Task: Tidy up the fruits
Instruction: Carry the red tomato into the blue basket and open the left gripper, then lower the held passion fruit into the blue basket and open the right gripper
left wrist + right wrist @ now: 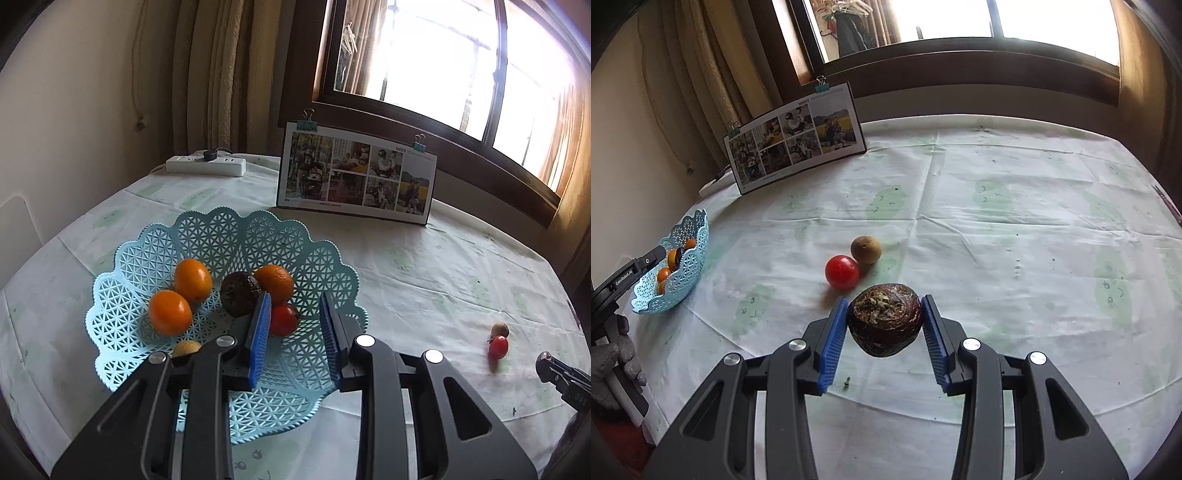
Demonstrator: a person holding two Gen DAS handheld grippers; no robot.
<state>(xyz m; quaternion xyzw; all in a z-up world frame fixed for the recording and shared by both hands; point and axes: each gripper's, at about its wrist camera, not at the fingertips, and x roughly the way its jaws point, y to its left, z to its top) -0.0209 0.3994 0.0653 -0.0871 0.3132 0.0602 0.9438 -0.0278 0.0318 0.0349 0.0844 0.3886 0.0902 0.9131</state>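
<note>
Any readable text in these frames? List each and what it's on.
"GenRobot.AI": side of the left claw body, right wrist view.
"MEET": heading at the top of the photo board, both views.
Caption line along the board's bottom edge: too small to read.
Marks on the tablecloth: doodles, no words.

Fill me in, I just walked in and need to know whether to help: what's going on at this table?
A person is sorting fruit into the blue basket using handheld tongs. The right tongs grip a dark, rough fruit above the table. The left tongs hang open over the basket, which holds oranges and other fruit. A red tomato and a brown fruit lie on the tablecloth.
</note>
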